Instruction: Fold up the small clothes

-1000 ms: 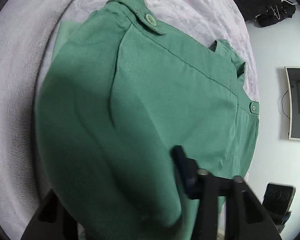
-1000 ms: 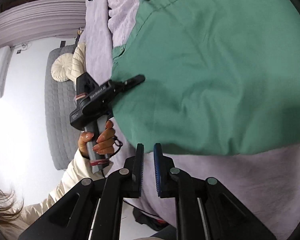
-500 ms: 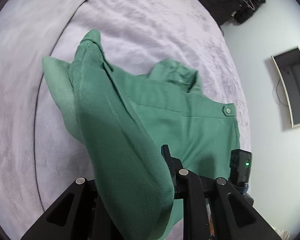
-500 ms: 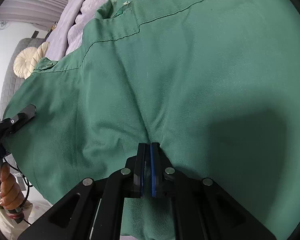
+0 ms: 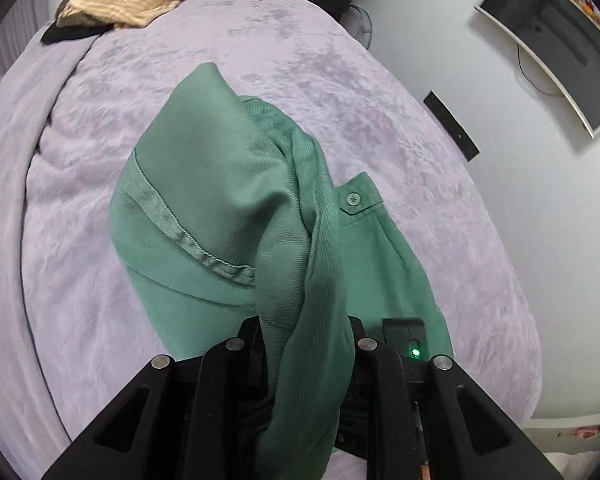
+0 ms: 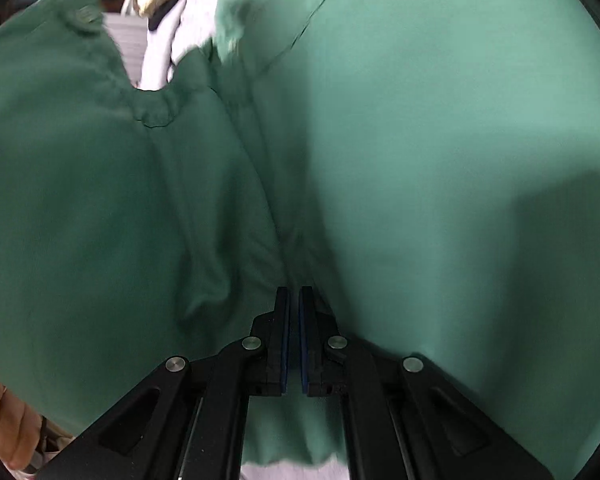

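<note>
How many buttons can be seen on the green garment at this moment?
2. One button sits on a tab at the green garment's right edge in the left wrist view; a blurred second one shows upper left in the right wrist view. Folds may hide others.

Green garment [image 5: 220, 200]: small piece of clothing in a twill-like weave, one colour throughout, with a stitched hem band running across the upper layer. A matching green button [image 5: 353, 199] sits on a tab at its right side. The cloth is bunched and partly lifted: one portion rises in a gathered, twisted fold toward the near edge of the left wrist view, while the remainder lies on the lilac bed cover [image 5: 80, 280]. In the right wrist view the garment [image 6: 420, 140] fills almost the whole frame, creased toward the centre; detail at the top is blurred.
</note>
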A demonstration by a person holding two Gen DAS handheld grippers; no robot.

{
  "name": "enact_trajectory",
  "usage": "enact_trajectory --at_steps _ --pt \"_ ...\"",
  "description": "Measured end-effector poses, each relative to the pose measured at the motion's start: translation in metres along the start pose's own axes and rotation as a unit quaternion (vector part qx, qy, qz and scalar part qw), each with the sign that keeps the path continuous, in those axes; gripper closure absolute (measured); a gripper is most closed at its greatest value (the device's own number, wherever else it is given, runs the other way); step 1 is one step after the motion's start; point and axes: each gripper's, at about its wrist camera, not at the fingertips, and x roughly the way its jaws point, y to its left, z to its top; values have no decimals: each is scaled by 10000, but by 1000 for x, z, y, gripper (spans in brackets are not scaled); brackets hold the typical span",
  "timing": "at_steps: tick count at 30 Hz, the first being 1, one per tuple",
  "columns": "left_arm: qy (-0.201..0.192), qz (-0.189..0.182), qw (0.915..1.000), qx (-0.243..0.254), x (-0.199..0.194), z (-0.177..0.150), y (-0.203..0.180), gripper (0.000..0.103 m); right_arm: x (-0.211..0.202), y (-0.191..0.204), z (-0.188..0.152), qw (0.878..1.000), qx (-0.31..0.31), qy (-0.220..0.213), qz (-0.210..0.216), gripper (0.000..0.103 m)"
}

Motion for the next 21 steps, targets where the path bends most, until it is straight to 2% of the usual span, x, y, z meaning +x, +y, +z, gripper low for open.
enact_trajectory --at_steps 2,4,6,8,11,13,16,17,19,20,21 --pt "60 -9 9996 262 20 7 -31 81 -29 -12 -6 9998 30 -195 -65 99" --pt "215 -78 9988 424 47 8 -59 81 -65 -29 -14 9987 84 -461 -193 93" --pt "377 -101 9979 517 77 6 -83 81 -95 -54 -24 9966 331 -705 -271 93" --pt "556 -91 9966 602 109 0 -101 81 -114 -78 -30 9942 622 -864 -173 93" --pt "759 242 9936 798 145 -10 -119 80 -123 -106 -34 9906 968 -959 146 96" --pt "679 387 9924 949 145 -15 -123 80 -123 -115 -36 9888 1090 -959 338 96" --pt "531 297 9928 1034 128 -17 -125 79 -124 -122 -37 9878 1128 -967 467 96" --pt "486 270 9928 1061 122 -17 -125 72 -125 -124 -38 9873 1144 -980 497 96" --pt "187 184 9938 1078 101 -17 -125 10 -127 -126 -39 9864 1189 -1000 531 96" --pt "-38 191 9939 1083 91 -16 -127 3 -130 -130 -40 9863 1192 -1004 541 96" --pt "-293 181 9930 1130 77 -17 -127 1 -132 -129 -40 9864 1182 -1019 519 96"
